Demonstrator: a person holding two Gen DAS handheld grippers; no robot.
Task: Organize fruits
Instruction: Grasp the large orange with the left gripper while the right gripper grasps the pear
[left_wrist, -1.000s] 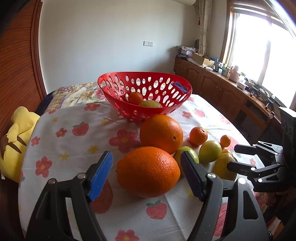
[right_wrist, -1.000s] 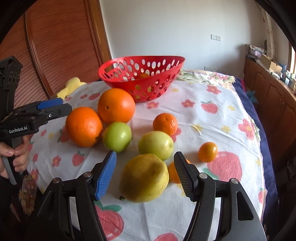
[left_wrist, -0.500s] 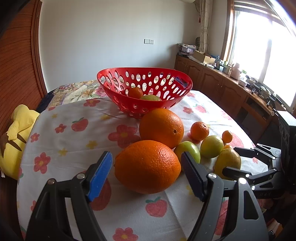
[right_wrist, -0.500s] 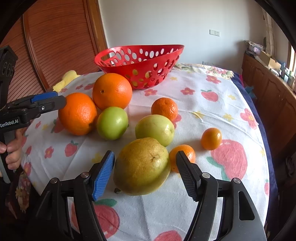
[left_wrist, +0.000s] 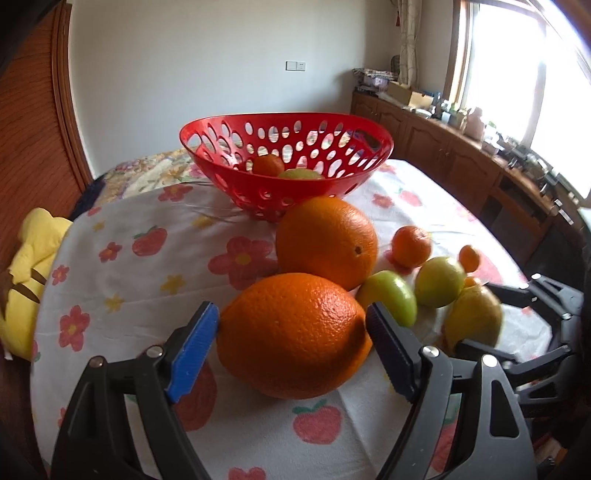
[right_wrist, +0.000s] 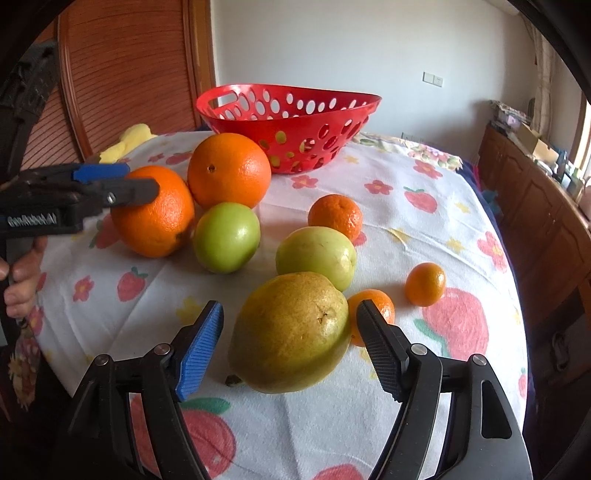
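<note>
The left gripper straddles a big orange lying on the surface; its jaws are opening, the blue pad just at the fruit's left side and the black pad close by its right, neither clearly pressing. Just beyond that orange sits a second orange, and to the right of it a green fruit, a yellow-green fruit and a tangerine. Farther ahead stands the red basket with a small orange fruit and a green one inside — both seen through its holes. The right gripper has a pear between its jaws, which are opening too; a gap shows at the blue pad, while the black pad stands just off the pear's right side. Behind that black pad lies a small tangerine, with another little one off to the right. Ahead of the pear come the yellow-green fruit, the green fruit to its left and a tangerine behind. To the far left the left gripper reaches over the big orange, held by a hand.
</note>
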